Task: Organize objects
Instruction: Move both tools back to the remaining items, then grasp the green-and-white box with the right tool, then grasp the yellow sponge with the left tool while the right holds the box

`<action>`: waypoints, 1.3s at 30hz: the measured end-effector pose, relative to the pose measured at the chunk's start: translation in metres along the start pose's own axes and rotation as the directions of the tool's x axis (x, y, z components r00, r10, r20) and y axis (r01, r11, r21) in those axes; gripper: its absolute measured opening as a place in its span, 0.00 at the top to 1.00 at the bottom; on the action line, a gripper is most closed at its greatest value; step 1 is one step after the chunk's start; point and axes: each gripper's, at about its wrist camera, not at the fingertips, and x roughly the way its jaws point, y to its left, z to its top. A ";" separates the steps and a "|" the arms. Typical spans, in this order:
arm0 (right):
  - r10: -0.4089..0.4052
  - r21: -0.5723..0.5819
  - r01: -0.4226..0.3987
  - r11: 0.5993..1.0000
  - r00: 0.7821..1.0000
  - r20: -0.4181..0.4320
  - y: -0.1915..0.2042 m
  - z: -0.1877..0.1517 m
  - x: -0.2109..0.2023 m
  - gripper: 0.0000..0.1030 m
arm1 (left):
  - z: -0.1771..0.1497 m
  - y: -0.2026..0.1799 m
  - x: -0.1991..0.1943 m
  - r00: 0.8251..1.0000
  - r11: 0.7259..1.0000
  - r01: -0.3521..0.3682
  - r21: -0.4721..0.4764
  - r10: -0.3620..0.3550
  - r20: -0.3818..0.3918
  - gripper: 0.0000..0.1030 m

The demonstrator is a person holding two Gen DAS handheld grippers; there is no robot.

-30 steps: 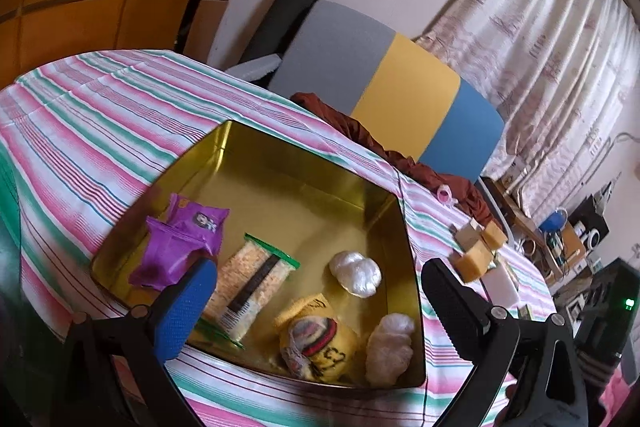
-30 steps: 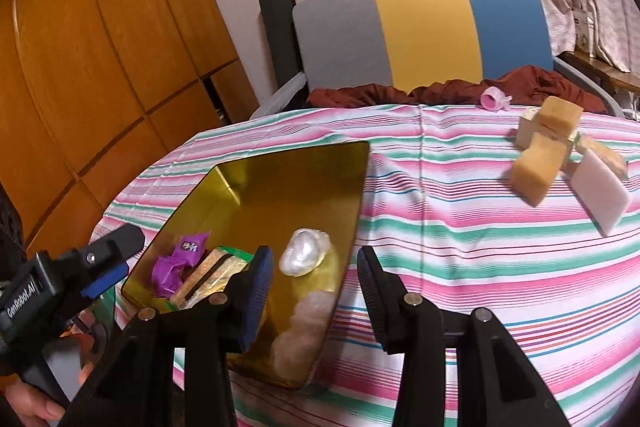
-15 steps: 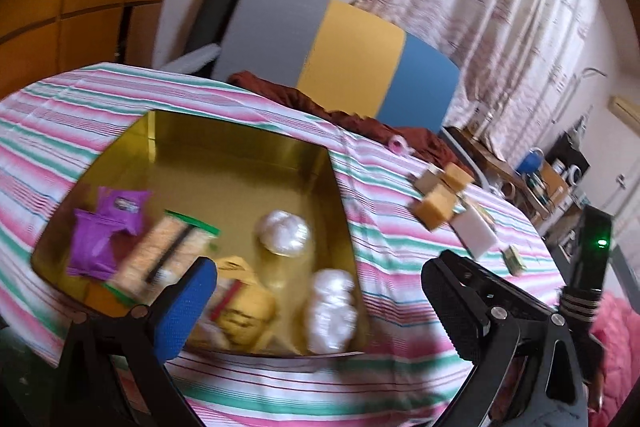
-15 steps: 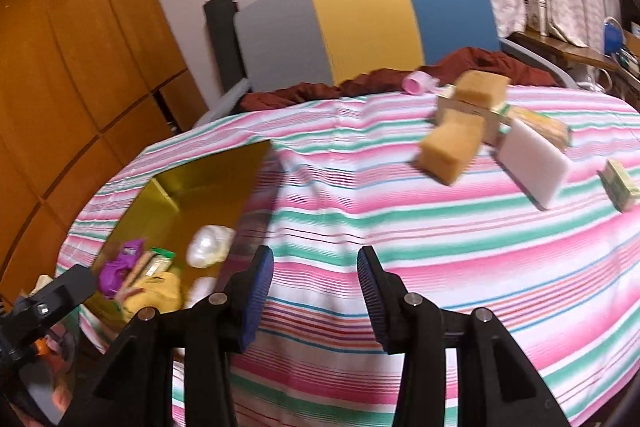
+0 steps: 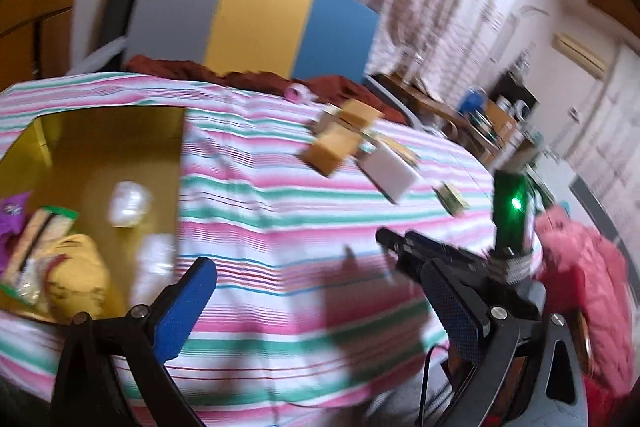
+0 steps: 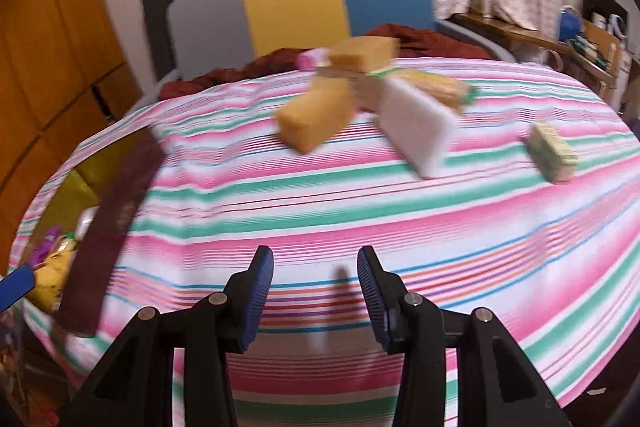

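Over the last second both views have swung from the gold metal tray (image 5: 100, 131) toward the loose cluster on the far side of the pink-and-green striped bench (image 6: 360, 195), which suggests the next pick lies there. The left tool (image 5: 316, 303) is spread wide and empty; the right tool (image 6: 316, 291) is also apart, at a moderate gap, holding nothing. Both hang over bare cloth near the front edge, well apart from the cluster. The right view gives the clearer look at what remains: an orange sponge block (image 6: 316, 119), a white foam block (image 6: 420, 131) just beside it, and a small yellow-green scouring pad (image 6: 554, 157) lying alone. The left view alone shows the tray's contents: a purple wrapper (image 5: 12, 217), a clear snack packet (image 5: 36, 251), a yellow pouch (image 5: 76, 279) and a white wrapped sweet (image 5: 128, 203). Both pictures are motion-blurred.
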 end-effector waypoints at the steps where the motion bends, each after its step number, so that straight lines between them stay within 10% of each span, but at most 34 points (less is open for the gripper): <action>1: -0.042 0.017 0.041 0.999 0.999 0.011 -0.016 0.002 -0.001 0.57 | -0.002 -0.008 0.004 1.000 1.000 0.011 0.020 -0.011 -0.016 0.00; 10: -0.357 0.181 0.338 0.924 0.930 0.087 -0.154 0.064 0.011 0.54 | -0.007 -0.023 0.027 0.996 1.000 0.023 0.020 -0.021 -0.089 0.00; 17: -0.299 0.282 0.280 0.918 0.954 0.027 -0.211 0.082 0.048 0.54 | -0.006 -0.026 0.039 0.993 1.000 -0.003 0.024 0.006 -0.117 0.00; 22: -0.252 0.284 0.240 0.928 0.968 0.005 -0.214 0.079 0.060 0.68 | -0.002 -0.034 0.050 0.992 0.999 -0.004 0.047 0.010 -0.128 0.00; 39: -0.257 0.212 0.242 0.947 0.965 0.050 -0.173 0.053 0.048 0.70 | 0.072 -0.062 0.145 0.982 0.985 -0.095 0.146 0.116 -0.146 0.00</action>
